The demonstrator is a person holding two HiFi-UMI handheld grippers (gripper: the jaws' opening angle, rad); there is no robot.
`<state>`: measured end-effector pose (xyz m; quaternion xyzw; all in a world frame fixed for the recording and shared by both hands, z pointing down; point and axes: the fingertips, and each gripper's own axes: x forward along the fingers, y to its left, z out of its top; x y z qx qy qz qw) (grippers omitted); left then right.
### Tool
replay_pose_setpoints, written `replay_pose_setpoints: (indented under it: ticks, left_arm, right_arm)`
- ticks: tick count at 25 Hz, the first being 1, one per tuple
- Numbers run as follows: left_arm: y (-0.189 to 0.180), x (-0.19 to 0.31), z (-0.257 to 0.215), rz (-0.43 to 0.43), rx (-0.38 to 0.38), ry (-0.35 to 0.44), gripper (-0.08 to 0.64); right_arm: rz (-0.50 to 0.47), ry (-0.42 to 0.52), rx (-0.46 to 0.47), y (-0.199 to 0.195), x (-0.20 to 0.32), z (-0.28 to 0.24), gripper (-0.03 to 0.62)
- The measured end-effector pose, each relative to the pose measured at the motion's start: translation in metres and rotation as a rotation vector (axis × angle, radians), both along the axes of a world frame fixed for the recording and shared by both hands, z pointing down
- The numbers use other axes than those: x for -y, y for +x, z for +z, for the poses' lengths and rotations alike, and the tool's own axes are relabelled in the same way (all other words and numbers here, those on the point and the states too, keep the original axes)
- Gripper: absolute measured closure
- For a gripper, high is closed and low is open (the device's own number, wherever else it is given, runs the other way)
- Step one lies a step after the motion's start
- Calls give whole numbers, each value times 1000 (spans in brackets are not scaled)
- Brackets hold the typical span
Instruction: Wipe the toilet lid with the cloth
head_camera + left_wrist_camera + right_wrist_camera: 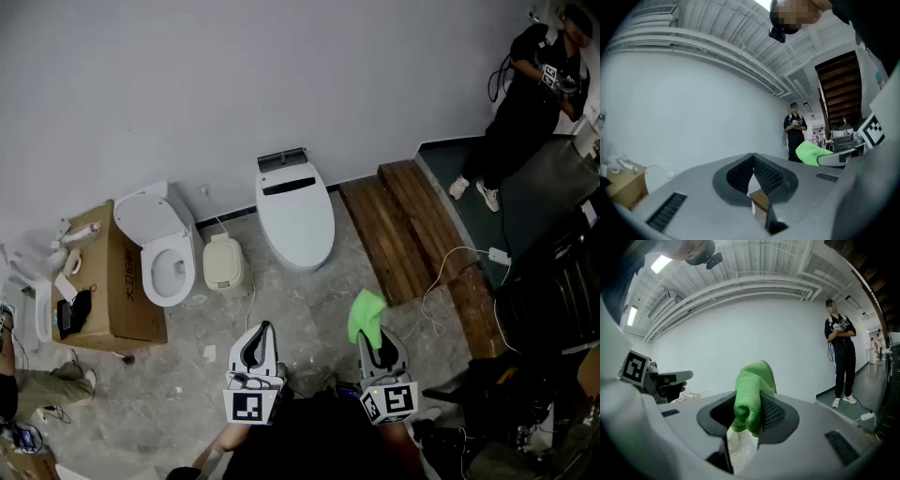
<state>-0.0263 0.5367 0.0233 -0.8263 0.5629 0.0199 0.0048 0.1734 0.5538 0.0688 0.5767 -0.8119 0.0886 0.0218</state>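
Two grippers low at 6 o'clock in the head view, side by side, well short of the target. Left gripper: jaws closed tip to tip, nothing between. Right gripper: clamped on the green cloth, bunched, most of it standing free above the pads. Toilet lid down, white, at 12 o'clock, well apart from both tools; not yet touched. Second toilet, seat up, at 10 o'clock, beside a cardboard box. White cable loose on the floor at 2 o'clock, near the wooden step. Risks, as judged: pinch on a fold only, so likely to drag out under wiping friction; hard jaw tips scraping the lid if pressed past the cloth; cable underfoot on the approach.
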Motion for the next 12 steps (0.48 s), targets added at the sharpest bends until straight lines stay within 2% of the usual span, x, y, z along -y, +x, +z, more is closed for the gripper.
replay_pose_setpoints:
  ticks: [8, 12]
  left_arm:
    - [9, -3, 0, 2, 0, -8, 551]
    - [15, -7, 0, 2, 7, -4, 551]
  right_arm:
    - [-5, 1, -3, 6, -3, -1, 457]
    - [-7, 18, 25, 12, -8, -4, 456]
